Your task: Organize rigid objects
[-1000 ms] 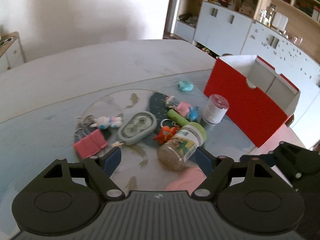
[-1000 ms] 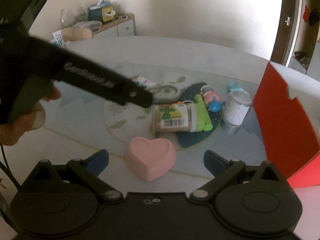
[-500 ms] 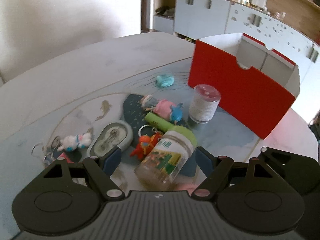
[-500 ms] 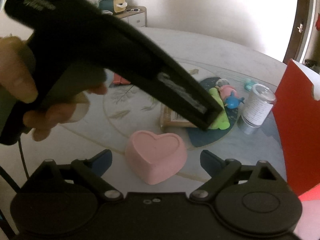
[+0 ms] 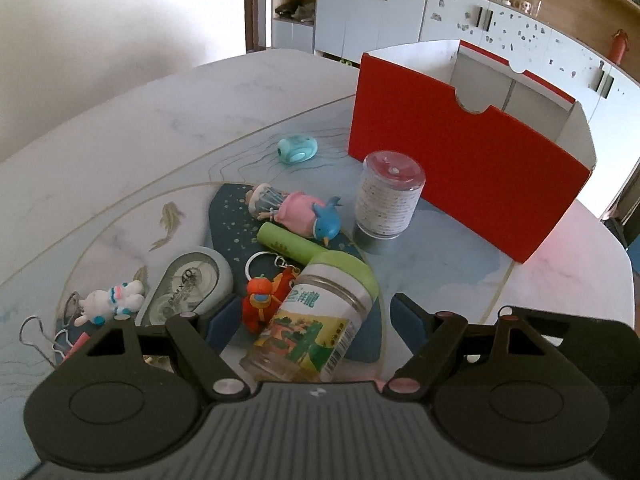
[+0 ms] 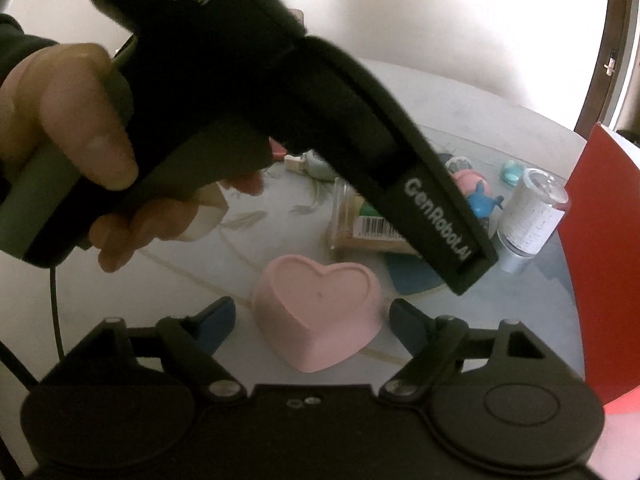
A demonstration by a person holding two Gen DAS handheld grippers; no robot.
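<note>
In the left wrist view the left gripper (image 5: 314, 322) is hanging low in the frame with its jaws standing apart, and a green-lidded jar (image 5: 314, 322) is lying on its side in the gap between them, lid toward the upper right. The blue pads (image 5: 222, 322) are sitting clear of the glass on both sides, so nothing is being squeezed. A red keychain figure (image 5: 262, 306) is lying against the jar's left flank, just inside the left pad.

In the right wrist view the right gripper (image 6: 310, 322) is straddling a pink heart-shaped box (image 6: 320, 314) at the bottom centre. Its jaws have just been closing in, with the box between them, yet a sliver of table (image 6: 240, 248) is showing on each side of the box, so the grasp is not made.

Only the left view is showing the red box (image 5: 460, 176) at the upper right with its open top, the capped canister (image 5: 388, 200) standing before it, the tape dispenser (image 5: 188, 286) and the white bunny (image 5: 112, 300) at the lower left. Only the right view is showing the pink heart clearly, and a hand (image 6: 68, 120) gripping the left tool's handle across the upper left.
</note>
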